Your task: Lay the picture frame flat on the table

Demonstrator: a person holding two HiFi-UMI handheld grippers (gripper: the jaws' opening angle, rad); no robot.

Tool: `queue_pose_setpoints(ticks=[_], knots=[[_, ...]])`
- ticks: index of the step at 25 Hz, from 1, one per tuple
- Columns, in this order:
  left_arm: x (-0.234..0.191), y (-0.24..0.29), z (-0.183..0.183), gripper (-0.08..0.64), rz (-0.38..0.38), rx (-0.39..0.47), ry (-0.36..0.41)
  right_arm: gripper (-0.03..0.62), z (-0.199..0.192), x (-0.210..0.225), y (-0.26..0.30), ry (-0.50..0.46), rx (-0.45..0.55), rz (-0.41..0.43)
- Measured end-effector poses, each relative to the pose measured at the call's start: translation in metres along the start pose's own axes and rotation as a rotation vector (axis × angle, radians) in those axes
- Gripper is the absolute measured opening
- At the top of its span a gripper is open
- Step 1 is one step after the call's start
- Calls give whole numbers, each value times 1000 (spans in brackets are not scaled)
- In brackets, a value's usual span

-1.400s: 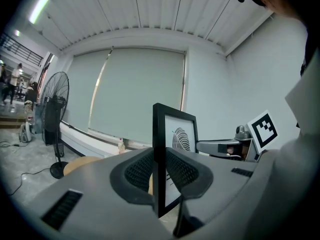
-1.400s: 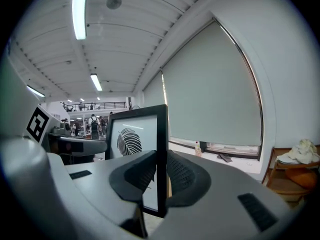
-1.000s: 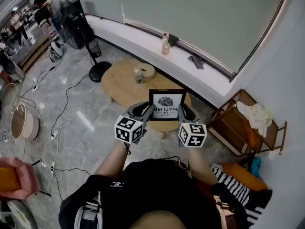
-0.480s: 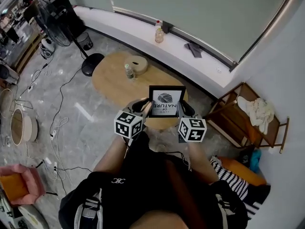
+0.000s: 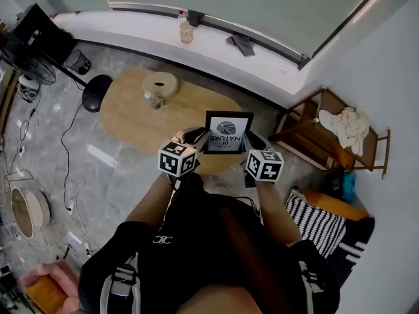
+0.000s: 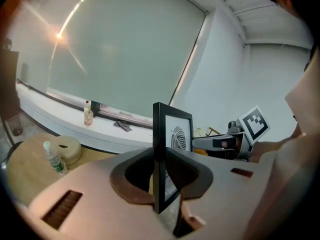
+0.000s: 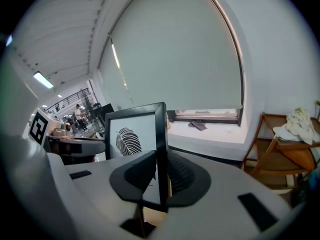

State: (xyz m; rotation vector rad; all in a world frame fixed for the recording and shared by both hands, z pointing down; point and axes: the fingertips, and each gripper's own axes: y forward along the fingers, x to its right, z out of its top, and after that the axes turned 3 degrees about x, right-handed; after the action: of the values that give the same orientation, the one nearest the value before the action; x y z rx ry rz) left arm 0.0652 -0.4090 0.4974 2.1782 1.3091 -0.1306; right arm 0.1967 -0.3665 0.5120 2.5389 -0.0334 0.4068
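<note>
Your left gripper (image 6: 161, 178) has its brown pads shut on the left edge of the black-rimmed picture frame with the white leaf print (image 6: 176, 134), low on that edge. Your right gripper (image 7: 161, 176) is clamped on the opposite edge in the same way, dark pads on either side of the black rim. You carry the frame between the two grippers, standing roughly upright with its printed face toward you.

In the head view it hangs over the near right end of the light wooden oval table (image 5: 131, 120). No view shows whether its bottom edge touches the wood. Further left on the table stand a small clear plastic bottle (image 5: 152, 101) and a round beige holder (image 5: 160, 84), both well apart from the frame.

As I judge it, you have the frame gripped and brought to the table, but not laid down. You still need to tip it over, rest it flat on the bare wood and open both grippers.

Compared with a second ago, your hold and the frame's upright pose look unchanged. The scene has slid left in the head view: the table now stretches off to the left of the frame, and the standing fan has almost left the picture.
</note>
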Motion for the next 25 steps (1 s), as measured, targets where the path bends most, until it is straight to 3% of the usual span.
queue_pose_setpoints(ticks=[16,20,25], knots=[[-84,147,-74,78,-275,-338,-11,83,-91,81,103,268,-169,-257],[-107,178,-116,78,-296,-443,-71,83,-136,99,134,390,-217,-316],[-138,218,-174,77,-267,-541,-152,83,-196,124,178,506,-288,-351]])
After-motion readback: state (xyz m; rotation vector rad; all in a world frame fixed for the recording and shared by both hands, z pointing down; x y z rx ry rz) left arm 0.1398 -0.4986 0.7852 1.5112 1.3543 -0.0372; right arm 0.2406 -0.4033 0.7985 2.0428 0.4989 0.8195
